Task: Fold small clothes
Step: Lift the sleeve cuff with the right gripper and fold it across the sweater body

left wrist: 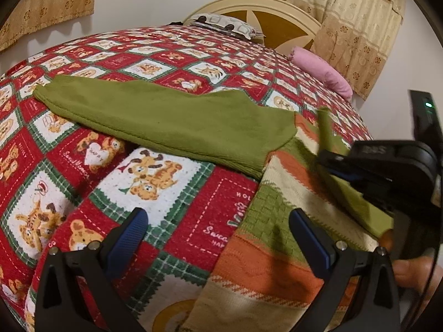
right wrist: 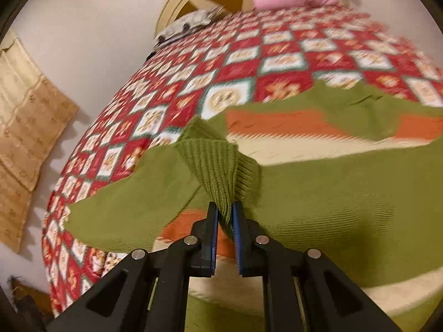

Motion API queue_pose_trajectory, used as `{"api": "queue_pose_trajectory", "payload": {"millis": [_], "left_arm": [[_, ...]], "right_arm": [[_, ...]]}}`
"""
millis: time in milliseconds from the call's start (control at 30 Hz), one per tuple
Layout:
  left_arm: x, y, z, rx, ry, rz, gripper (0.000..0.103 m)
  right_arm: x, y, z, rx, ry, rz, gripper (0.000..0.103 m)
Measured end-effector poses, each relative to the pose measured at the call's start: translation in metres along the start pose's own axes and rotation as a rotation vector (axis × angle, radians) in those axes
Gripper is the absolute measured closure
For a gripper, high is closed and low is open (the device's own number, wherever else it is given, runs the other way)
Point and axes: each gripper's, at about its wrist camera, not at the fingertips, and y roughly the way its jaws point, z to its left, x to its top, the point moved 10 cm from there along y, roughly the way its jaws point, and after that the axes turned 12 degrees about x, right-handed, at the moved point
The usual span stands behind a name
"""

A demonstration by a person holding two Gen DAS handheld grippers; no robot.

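Downward-tilted right tongs [right wrist: 224,218] pinch sweater cuff [right wrist: 218,166].

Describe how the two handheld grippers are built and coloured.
Both the left gripper and right gripper have matte black angular finger arms with triangular cut-outs, silver round pivot pins and blue textured pads. A black housing with a green light shows behind the right one. No sleeves visible.

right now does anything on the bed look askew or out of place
Only the sweater: one green sleeve sprawls sideways over the quilt, while the right tongs pinch the other sleeve's ribbed cuff, bunched over the striped body.
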Motion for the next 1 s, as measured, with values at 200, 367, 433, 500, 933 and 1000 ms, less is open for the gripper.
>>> {"api": "queue_pose_trajectory", "payload": {"millis": [200, 367, 433, 500, 933, 1000], "left_arm": [[0.0, 0.002, -0.001, -0.001, 0.011, 0.005, 0.0], [-0.001, 0.002, -0.002, 0.003, 0.016, 0.005, 0.0], [-0.001, 0.002, -0.002, 0.005, 0.017, 0.005, 0.0], [-0.001, 0.002, -0.002, 0.006, 0.018, 0.005, 0.0], [-0.002, 0.003, -0.003, 0.025, 0.03, 0.007, 0.0], [-0.003, 0.002, -0.004, 0.03, 0.034, 0.007, 0.0]], "right_arm": [[-0.006, 0.002, 0.012, 0.164, 0.038, 0.013, 0.075], [-0.003, -0.039, 0.013, 0.094, -0.068, -0.056, 0.075], [-0.002, -0.046, -0.002, 0.004, -0.074, -0.079, 0.075], [-0.008, -0.039, -0.014, -0.02, -0.054, -0.049, 0.075], [0.008, -0.156, -0.104, -0.427, -0.11, -0.219, 0.043], [0.01, -0.184, -0.138, -0.51, -0.052, -0.252, 0.041]]}}
